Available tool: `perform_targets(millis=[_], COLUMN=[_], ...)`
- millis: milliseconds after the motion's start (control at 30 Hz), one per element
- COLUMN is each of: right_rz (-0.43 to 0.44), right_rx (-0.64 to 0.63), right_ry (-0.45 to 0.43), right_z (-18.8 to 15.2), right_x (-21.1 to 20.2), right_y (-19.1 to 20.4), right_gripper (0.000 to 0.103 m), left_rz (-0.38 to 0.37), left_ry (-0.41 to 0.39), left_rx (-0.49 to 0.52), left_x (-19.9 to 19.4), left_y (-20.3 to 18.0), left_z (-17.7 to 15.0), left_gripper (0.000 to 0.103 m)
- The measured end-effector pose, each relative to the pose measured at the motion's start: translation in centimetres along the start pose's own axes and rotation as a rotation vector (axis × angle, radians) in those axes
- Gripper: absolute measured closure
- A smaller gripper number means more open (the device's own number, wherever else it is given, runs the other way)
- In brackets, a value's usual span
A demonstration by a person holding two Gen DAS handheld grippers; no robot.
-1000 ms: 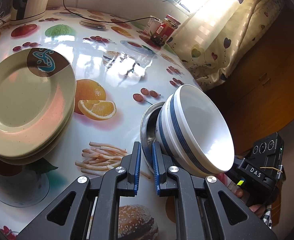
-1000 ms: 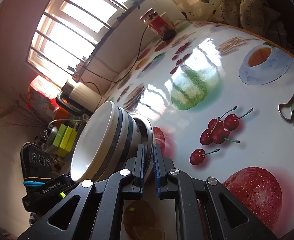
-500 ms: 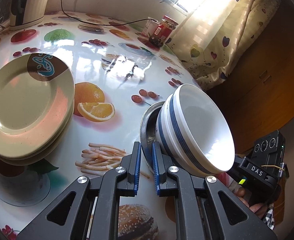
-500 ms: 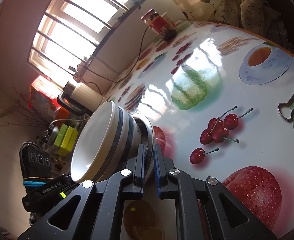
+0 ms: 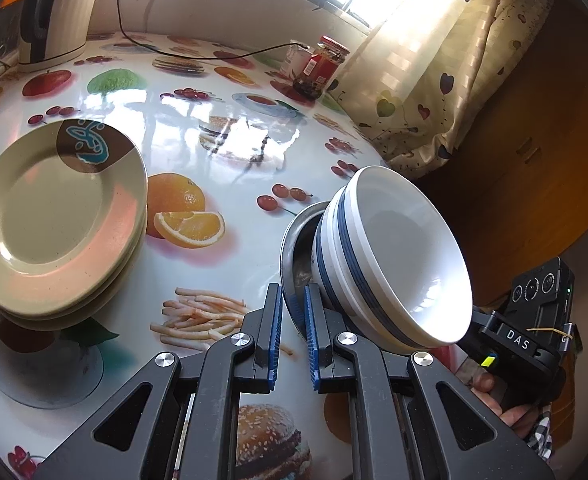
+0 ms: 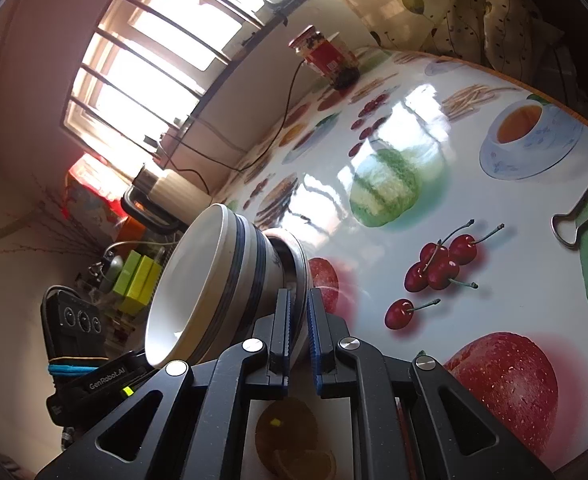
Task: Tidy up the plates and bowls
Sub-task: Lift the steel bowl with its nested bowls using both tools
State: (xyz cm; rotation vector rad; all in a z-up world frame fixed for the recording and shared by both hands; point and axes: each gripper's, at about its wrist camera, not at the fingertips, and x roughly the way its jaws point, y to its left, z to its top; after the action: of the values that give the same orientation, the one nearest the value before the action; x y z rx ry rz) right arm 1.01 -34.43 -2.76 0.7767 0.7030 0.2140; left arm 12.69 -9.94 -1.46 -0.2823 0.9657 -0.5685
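Over table edge | both claws (image 5: 292, 300) (image 6: 297, 304) pinch metal bowl (image 5: 294, 248) rim | plates (image 5: 60, 220) apart

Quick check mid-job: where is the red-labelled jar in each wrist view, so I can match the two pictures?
Left wrist: the jar stands at the far edge of the table, upper centre-right, beside the curtain.
Right wrist: the jar is at the top centre, below the window.
Shared landmark: the stack of bowls, gripped by both grippers.
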Motion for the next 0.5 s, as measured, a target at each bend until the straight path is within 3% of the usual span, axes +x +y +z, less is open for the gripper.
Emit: perform_targets(millis=[500], right_rz=[0.015], right_rx=[-0.021], right_ry=[-0.01], right_z=[0.7], right_x=[-0.5], right_y=[1.0], right_gripper=[0.093], left_rz=[0.017], left_ry=[-0.028], left_rx=[0.017], left_x=[-1.4], left_y=[-0.5], left_z=[0.3], left_gripper=[0.093])
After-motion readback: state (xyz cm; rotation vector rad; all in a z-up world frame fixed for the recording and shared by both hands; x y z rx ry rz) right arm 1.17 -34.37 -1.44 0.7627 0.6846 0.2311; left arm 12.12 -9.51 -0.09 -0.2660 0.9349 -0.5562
